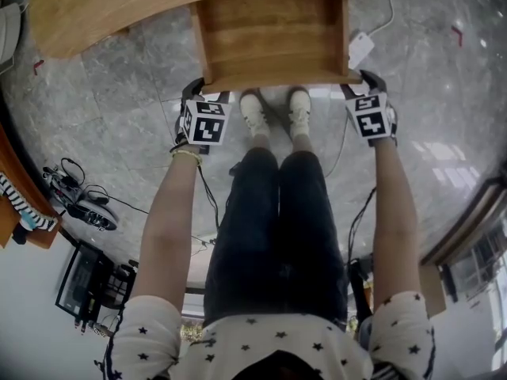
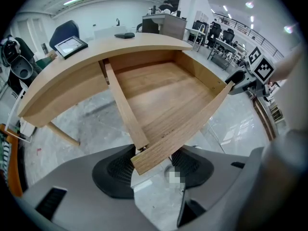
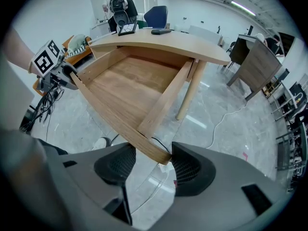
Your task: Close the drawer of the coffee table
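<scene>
- Head view: The drawer [image 1: 273, 34] stands pulled well out of the coffee table [image 1: 103, 14], empty, its front edge above the person's shoes [image 1: 276, 111]. The left gripper [image 1: 194, 93] and the right gripper [image 1: 366, 81] sit at the two front corners. With one tool at each end, an uneven push would likely skew the box on its runners and jam it partway.
- Left gripper view: The left gripper [image 2: 151, 165] has the drawer's near front corner between its pads, which appear pressed onto the thin front panel [image 2: 192, 124]. The hold sits right at the end of the board. A push angled outward could let that corner slide out of the jaws, leaving the other side to drive alone.
- Right gripper view: The right gripper [image 3: 153, 162] likewise pinches the opposite front corner, the board's end against one pad. A white cable [image 3: 226, 117] trails over the floor beside the table leg [image 3: 190, 93], well clear of the drawer's path. The greater risk looks like a hard shove that slams the front against the table.
</scene>
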Demonstrator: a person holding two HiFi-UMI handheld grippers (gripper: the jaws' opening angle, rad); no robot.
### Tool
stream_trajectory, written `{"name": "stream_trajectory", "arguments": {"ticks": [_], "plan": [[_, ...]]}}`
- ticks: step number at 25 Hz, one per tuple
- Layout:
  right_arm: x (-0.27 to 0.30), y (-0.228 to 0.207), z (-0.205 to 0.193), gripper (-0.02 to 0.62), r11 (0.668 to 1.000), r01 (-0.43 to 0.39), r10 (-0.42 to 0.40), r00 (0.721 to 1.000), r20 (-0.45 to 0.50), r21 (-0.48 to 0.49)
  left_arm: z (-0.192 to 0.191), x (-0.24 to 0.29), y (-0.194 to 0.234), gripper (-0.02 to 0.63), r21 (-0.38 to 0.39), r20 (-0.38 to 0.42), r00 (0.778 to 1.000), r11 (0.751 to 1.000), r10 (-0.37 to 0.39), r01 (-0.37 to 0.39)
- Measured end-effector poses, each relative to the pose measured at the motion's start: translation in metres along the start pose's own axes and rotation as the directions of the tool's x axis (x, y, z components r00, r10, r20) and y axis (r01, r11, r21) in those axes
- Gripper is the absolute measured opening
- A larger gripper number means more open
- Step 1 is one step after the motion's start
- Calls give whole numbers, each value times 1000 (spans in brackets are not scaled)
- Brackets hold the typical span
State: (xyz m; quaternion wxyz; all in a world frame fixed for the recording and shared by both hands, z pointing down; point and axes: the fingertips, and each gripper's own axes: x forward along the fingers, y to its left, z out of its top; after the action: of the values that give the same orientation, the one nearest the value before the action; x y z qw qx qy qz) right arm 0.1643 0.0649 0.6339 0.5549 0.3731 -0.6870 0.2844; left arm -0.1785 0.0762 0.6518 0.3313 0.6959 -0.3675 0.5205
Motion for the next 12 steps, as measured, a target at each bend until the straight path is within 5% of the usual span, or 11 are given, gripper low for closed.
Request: {"name": "stream_trajectory", "arguments": {"ticks": [12], "plan": [[3, -5, 1, 242, 999, 35, -35, 999, 25, -16, 3, 4, -2, 244, 5, 9, 1000, 1000, -15, 15]]}}
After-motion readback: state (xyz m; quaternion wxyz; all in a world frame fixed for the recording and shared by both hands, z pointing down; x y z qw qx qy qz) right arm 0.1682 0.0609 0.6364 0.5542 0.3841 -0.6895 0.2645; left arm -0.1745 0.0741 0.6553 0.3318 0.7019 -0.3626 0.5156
